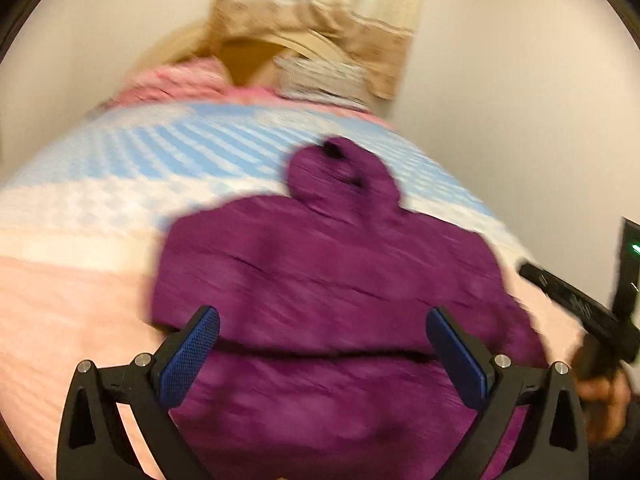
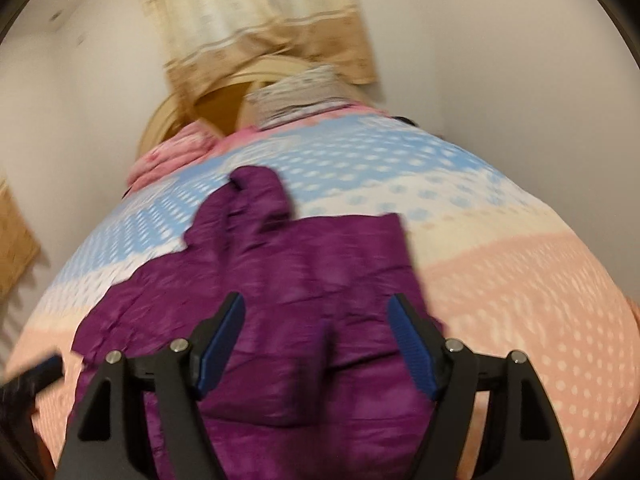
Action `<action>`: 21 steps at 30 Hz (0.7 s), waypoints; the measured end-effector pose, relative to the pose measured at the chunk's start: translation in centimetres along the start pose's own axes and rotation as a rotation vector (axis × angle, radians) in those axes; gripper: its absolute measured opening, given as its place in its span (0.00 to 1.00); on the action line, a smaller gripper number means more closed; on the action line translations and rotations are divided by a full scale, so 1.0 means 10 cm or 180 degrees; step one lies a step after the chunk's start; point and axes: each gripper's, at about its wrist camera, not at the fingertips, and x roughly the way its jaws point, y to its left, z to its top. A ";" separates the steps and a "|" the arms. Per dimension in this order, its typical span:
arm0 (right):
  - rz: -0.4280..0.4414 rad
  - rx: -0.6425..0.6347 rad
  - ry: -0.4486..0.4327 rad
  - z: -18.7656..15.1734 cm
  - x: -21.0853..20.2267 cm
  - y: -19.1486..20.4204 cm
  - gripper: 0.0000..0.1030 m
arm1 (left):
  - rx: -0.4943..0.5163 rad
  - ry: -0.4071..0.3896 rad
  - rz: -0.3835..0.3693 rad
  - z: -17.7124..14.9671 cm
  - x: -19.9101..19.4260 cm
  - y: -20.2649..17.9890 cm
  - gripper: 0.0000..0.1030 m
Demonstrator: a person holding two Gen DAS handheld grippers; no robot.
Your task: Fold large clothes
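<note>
Your bed (image 2: 520, 300), under its blue, cream and pink spotted cover, carries the whole job. The purple padded jacket (image 1: 340, 280) lies spread on it, hood (image 1: 340, 172) pointing toward the headboard and pillows. By the look of it the sleeves are already turned in, since the body reads as one compact block with a panel folded across it in the right wrist view. What is left, as far as you can judge, is doubling the body over and tidying the hood. Your left claw (image 1: 322, 354) stands wide open above the near hem, holding nothing. Your right claw (image 2: 316, 344) is also parted and empty, hanging over the jacket.
</note>
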 end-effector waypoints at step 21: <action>-0.0330 -0.0498 0.1001 -0.45 0.84 0.02 0.41 | -0.0574 0.0551 0.0939 -0.29 1.11 0.90 0.99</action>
